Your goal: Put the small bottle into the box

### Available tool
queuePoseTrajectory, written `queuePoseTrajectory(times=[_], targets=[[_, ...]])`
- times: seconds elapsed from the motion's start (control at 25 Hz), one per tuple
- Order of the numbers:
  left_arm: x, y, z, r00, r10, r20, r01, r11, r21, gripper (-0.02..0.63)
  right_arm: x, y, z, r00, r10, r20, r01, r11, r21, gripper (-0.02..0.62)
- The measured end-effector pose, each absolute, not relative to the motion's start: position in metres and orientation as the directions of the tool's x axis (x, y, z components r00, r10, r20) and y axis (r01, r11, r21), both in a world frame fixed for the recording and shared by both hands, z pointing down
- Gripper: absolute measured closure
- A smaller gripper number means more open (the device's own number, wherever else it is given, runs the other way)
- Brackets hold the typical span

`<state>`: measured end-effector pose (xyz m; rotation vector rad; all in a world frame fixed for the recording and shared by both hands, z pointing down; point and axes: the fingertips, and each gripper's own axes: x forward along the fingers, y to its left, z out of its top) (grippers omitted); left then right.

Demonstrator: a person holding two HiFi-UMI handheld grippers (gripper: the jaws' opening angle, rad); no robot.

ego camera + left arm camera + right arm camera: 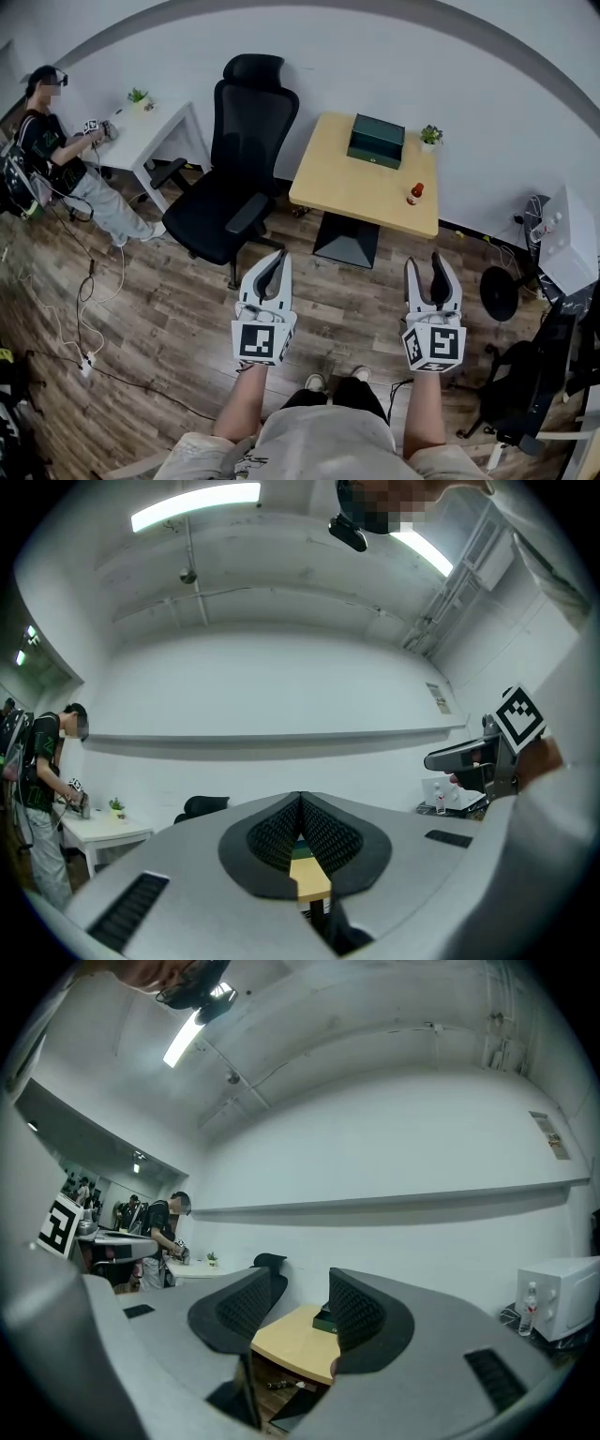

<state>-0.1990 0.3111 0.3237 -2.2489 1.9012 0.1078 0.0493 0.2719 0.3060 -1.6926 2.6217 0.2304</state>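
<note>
On the pale wooden surface (347, 183) ahead of the person, the small bottle (413, 194), red-topped, stands near the right front corner, well apart from the dark green box (377, 141) at the surface's far edge. Short of that surface, the left gripper (277, 258) has its jaws meeting at their tips, empty. The right gripper (425, 262) has its jaws apart with nothing between them.
</note>
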Motion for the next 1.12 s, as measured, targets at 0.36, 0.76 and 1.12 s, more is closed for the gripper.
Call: queuePoseTrajectory(times=[0.36,0.76,1.12], targets=[[-0.191,0.273,0.324,0.178,-0.965,-0.194,-0.981,-0.159,-0.111,0.6,0.058,0.236,0.31,-0.412,-0.905,-0.106,-0.91,0.401,0.108,0.385],[-0.155,0.167,0.32,0.204,-0.96,-0.194,-0.975,-0.182,-0.126,0.6,0.1,0.141,0.311,-0.381,-0.916,-0.127,-0.924,0.373,0.087,0.385],[-0.109,0.063,0.317,0.235,-0.956,-0.178,-0.969,-0.215,-0.123,0.6,0.145,0.046,0.313,-0.355,-0.928,-0.109,-0.934,0.348,0.077,0.385]])
